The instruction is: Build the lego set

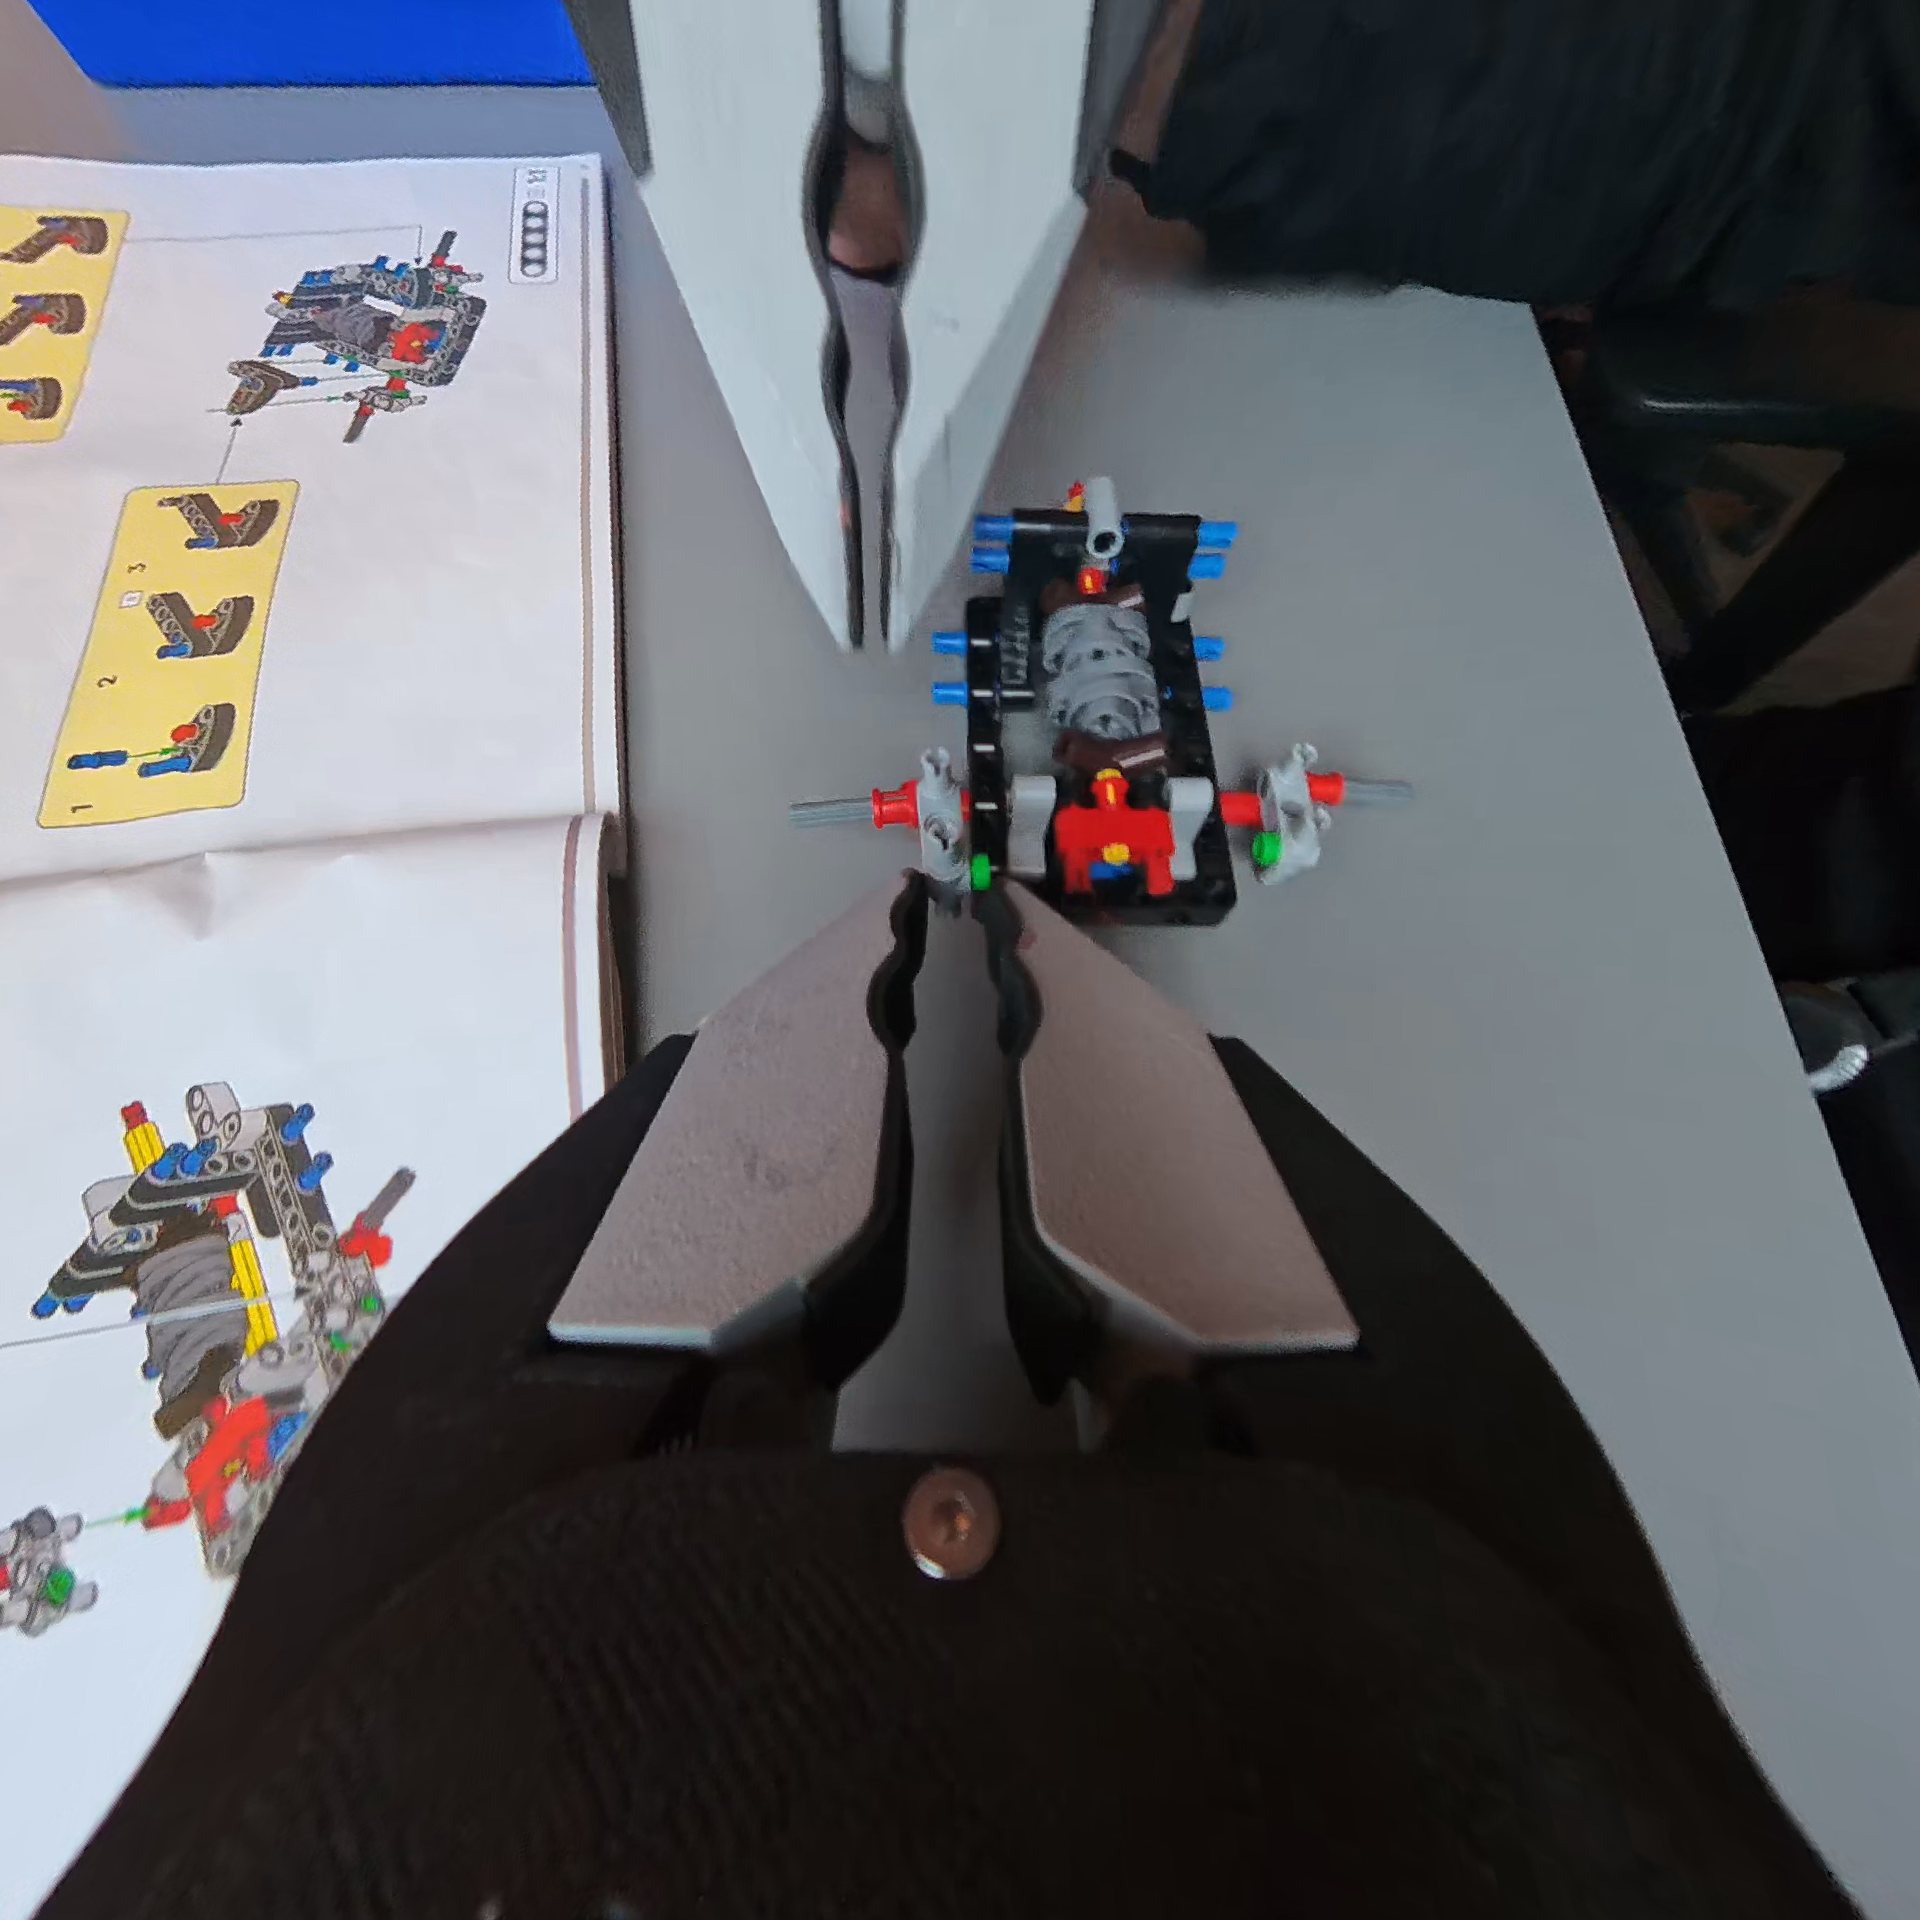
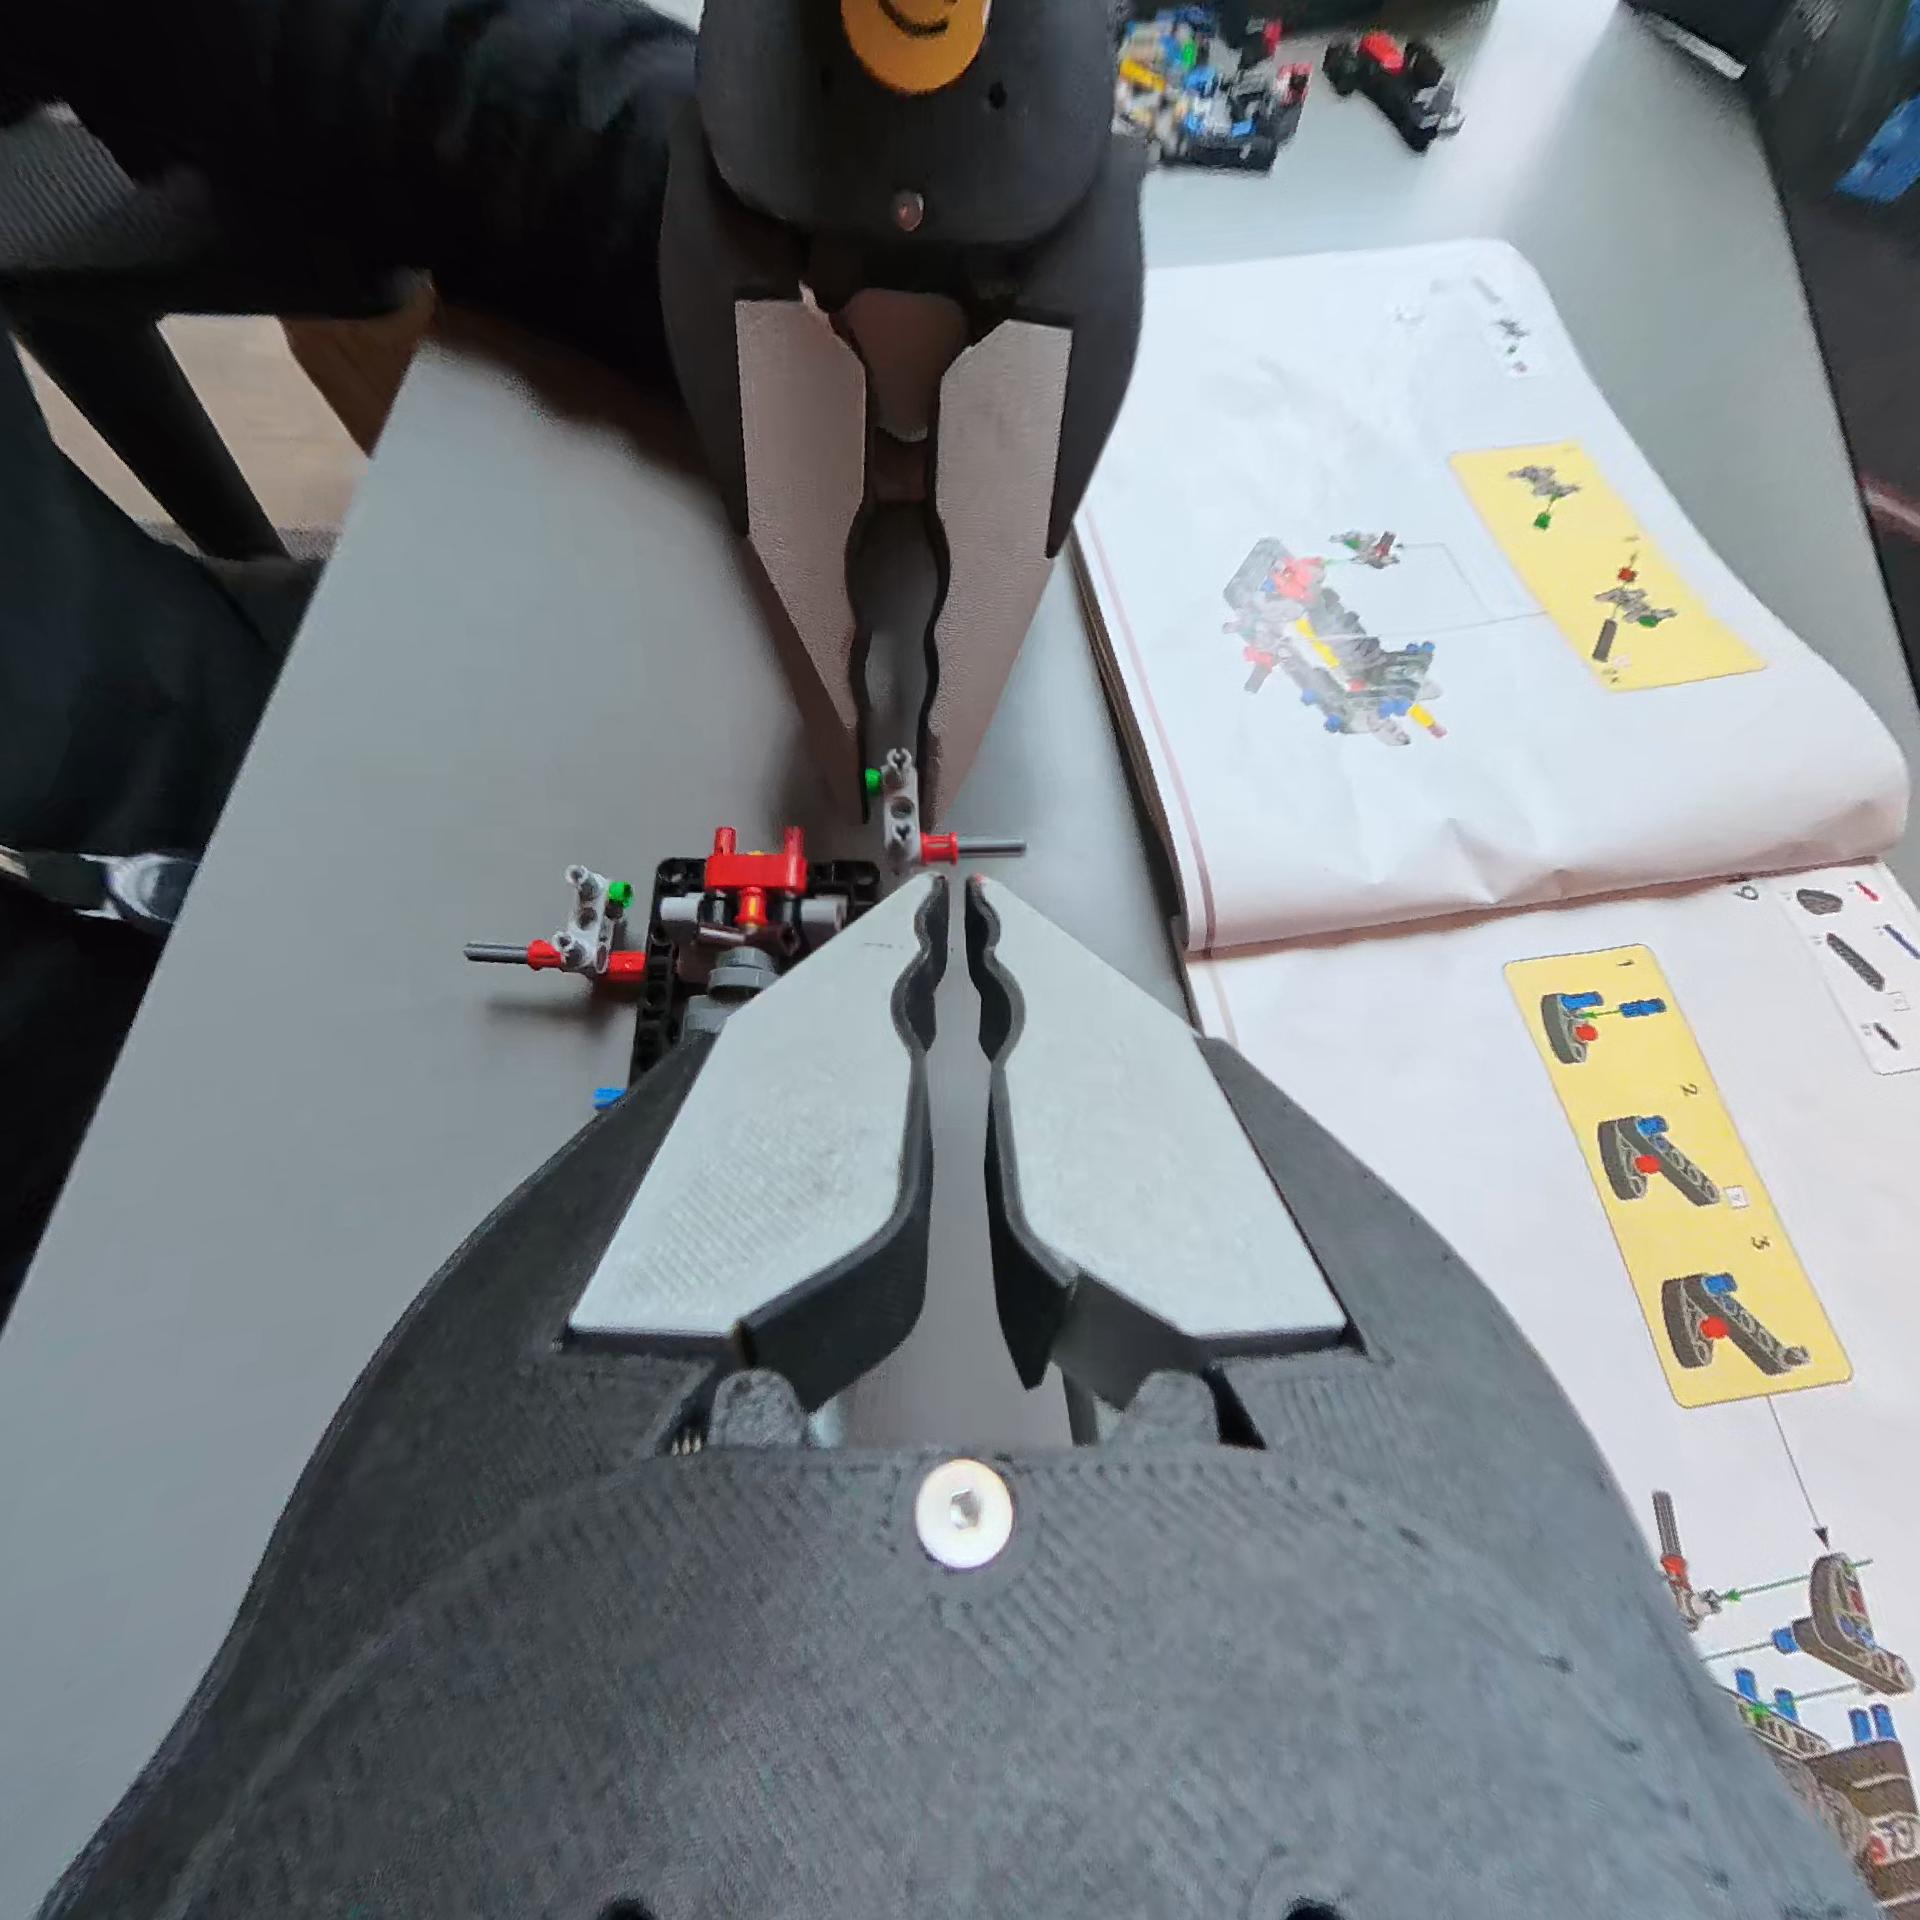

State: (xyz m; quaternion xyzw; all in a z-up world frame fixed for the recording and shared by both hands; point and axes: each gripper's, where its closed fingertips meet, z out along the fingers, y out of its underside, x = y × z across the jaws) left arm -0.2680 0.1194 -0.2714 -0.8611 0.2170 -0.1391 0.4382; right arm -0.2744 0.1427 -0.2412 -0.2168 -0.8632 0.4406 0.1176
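The lego assembly (image 1: 1101, 707) is a black frame with a grey gear drum, a red block, blue pins and an axle sticking out each side. It lies flat on the grey table (image 1: 1434, 1091) and also shows in the right wrist view (image 2: 748, 925). My left gripper (image 1: 951, 896) is shut on the light grey hub piece (image 1: 940, 821) with a green pin at one axle end; the hub sits between its tips in the right wrist view (image 2: 899, 795). My right gripper (image 2: 956, 888) is shut and empty, its tips beside the frame, facing the left gripper (image 2: 896, 800). It shows from above in the left wrist view (image 1: 871, 634).
An open instruction booklet (image 1: 312, 623) lies beside the assembly, also in the right wrist view (image 2: 1455, 623). A pile of loose lego parts (image 2: 1205, 94) sits at the far end. The table edge (image 1: 1662, 727) runs close to the assembly, with dark chairs beyond.
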